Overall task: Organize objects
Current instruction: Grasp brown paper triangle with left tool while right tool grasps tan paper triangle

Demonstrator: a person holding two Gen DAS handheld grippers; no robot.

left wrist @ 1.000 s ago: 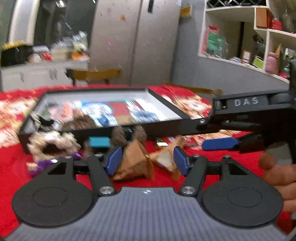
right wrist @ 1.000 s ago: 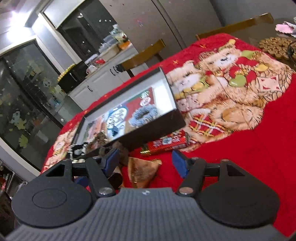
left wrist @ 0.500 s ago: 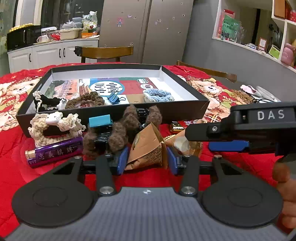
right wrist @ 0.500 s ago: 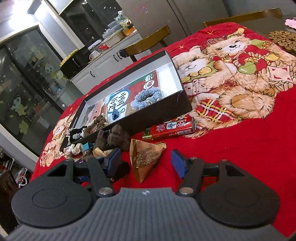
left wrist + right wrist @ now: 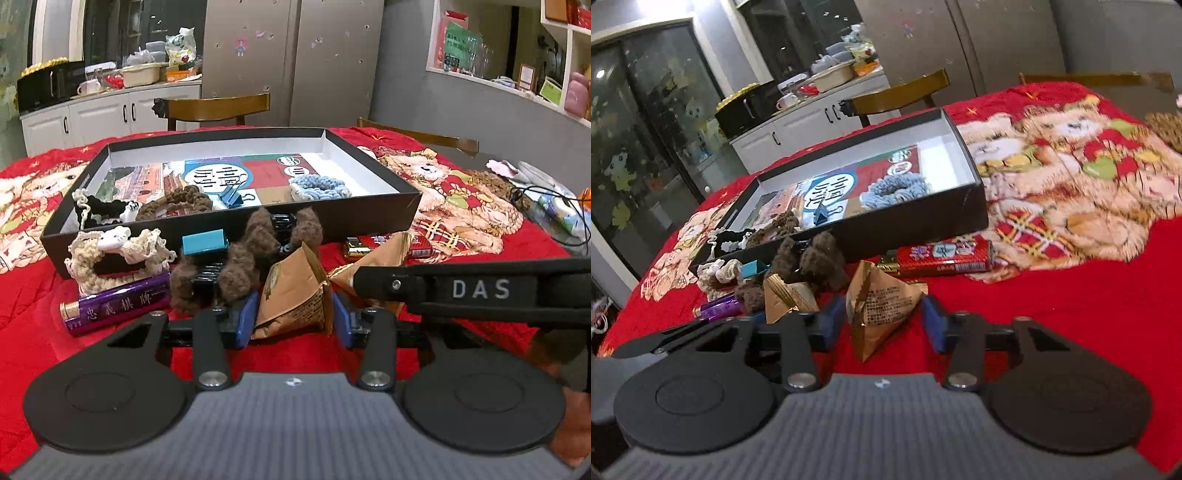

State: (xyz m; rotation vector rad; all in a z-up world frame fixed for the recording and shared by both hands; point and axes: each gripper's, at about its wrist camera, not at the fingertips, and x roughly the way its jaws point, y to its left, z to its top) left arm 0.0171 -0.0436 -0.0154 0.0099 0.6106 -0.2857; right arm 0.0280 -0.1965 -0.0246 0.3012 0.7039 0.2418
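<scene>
Since a second ago both claws have closed in on the packets in front of the box [image 5: 229, 221]. The left gripper [image 5: 293, 319] brackets one brown packet [image 5: 295, 291], jaws apart (contact unclear). The right gripper [image 5: 884, 323] straddles another packet [image 5: 879, 306], jaws apart. Its tip hides behind the left claw's view.

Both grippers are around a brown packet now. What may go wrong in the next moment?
The two brown packets lie close together, so the left gripper and right gripper may bump each other. The thin pyramid packets may crumple or slip when squeezed. The fuzzy brown clip touches the left packet and may be dragged along.
</scene>
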